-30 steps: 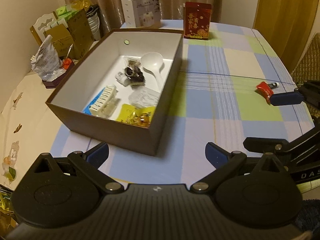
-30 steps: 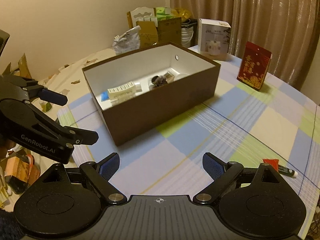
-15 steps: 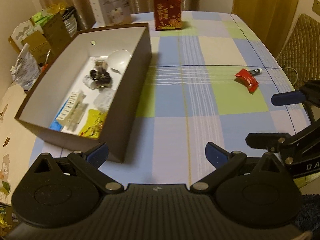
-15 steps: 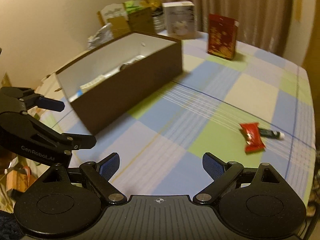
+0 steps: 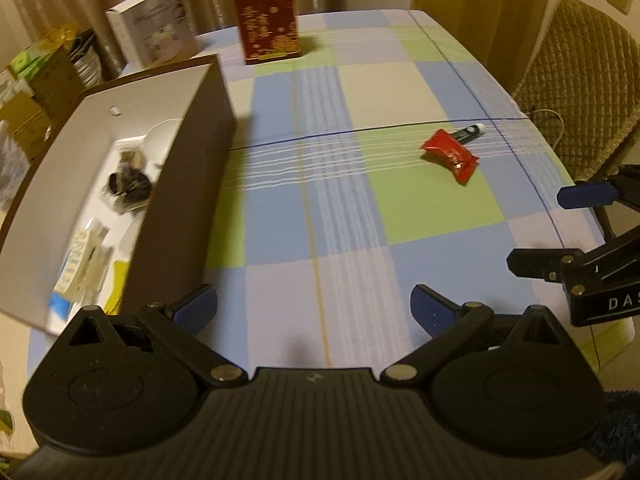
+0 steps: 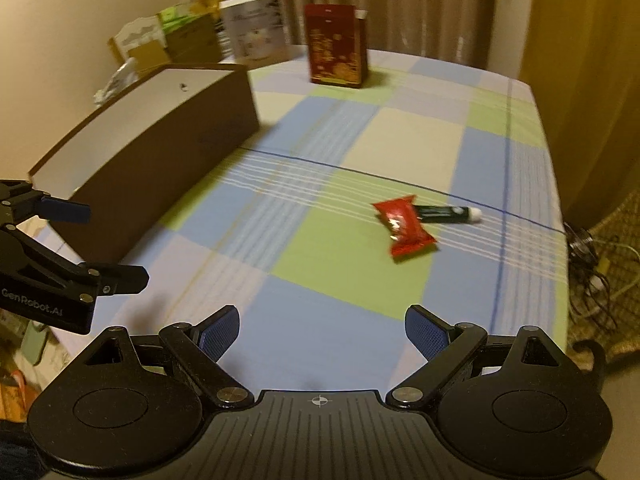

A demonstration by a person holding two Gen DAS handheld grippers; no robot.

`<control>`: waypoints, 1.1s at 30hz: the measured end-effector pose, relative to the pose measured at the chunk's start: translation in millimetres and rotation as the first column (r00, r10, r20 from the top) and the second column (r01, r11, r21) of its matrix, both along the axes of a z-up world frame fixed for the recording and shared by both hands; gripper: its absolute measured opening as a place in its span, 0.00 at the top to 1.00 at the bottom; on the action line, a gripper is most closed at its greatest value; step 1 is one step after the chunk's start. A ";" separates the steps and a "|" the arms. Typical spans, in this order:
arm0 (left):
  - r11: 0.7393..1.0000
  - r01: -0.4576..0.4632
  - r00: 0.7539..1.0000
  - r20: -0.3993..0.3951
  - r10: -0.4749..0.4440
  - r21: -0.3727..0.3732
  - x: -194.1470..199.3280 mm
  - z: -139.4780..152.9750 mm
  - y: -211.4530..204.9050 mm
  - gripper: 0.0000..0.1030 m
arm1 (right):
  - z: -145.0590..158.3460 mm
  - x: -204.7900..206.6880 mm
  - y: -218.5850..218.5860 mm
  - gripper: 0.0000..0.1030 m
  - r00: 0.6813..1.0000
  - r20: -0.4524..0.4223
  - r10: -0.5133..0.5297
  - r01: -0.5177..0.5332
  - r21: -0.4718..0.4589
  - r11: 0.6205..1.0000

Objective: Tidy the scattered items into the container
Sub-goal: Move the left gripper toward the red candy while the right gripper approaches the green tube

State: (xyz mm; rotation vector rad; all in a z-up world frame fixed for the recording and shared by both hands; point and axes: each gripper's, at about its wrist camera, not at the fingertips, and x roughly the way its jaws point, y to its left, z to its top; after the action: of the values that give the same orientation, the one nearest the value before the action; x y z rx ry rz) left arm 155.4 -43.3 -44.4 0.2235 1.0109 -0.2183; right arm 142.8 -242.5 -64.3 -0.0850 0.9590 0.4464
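A brown box with white inside [image 5: 188,184] [image 6: 160,152] stands at the table's left and holds several small items. A red snack packet [image 5: 451,155] [image 6: 403,225] lies on the checked cloth at the right, touching a dark tube with a white cap [image 5: 469,132] [image 6: 446,213]. My left gripper [image 5: 314,310] is open and empty above the table's near edge, next to the box. My right gripper [image 6: 322,334] is open and empty, hovering short of the packet. Each gripper shows at the edge of the other's view.
A red patterned box [image 5: 269,18] [image 6: 337,46] and a white carton [image 5: 154,24] [image 6: 256,26] stand at the table's far end. Cardboard boxes are stacked beyond the far left corner [image 6: 160,42]. A wicker chair [image 5: 576,92] stands off the right side, with cables on the floor [image 6: 596,264].
Both grippers have swung to the right, away from the box. The red packet and tube have come nearer the middle of both views. Both grippers stay open.
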 end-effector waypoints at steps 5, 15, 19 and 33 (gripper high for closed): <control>0.999 0.045 0.999 -0.005 -0.045 -0.007 9.2 -3.5 -15.5 0.02 | -5.1 5.9 -15.6 0.08 0.999 -0.011 -0.046 0.046 -0.007 0.999; 0.994 0.099 0.995 -0.023 -0.100 -0.042 31.5 -12.5 -45.2 0.02 | -11.5 28.7 -60.9 0.08 0.990 -0.002 -0.141 0.141 -0.005 0.990; 0.992 0.106 0.994 -0.023 -0.107 -0.062 42.0 -17.3 -59.3 0.04 | -14.9 37.9 -78.3 0.08 0.990 0.018 -0.141 0.141 0.011 0.990; 0.977 0.156 0.983 -0.070 -0.167 -0.147 87.2 -46.2 -118.6 0.26 | -45.8 99.1 -129.0 0.08 0.999 0.025 -0.048 0.047 0.021 0.999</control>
State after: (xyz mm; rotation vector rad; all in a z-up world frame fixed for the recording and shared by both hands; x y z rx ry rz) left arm 242.7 -161.9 -90.6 0.1692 1.0549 -0.4486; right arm 241.9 -371.6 -110.0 -0.0493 0.9292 0.4101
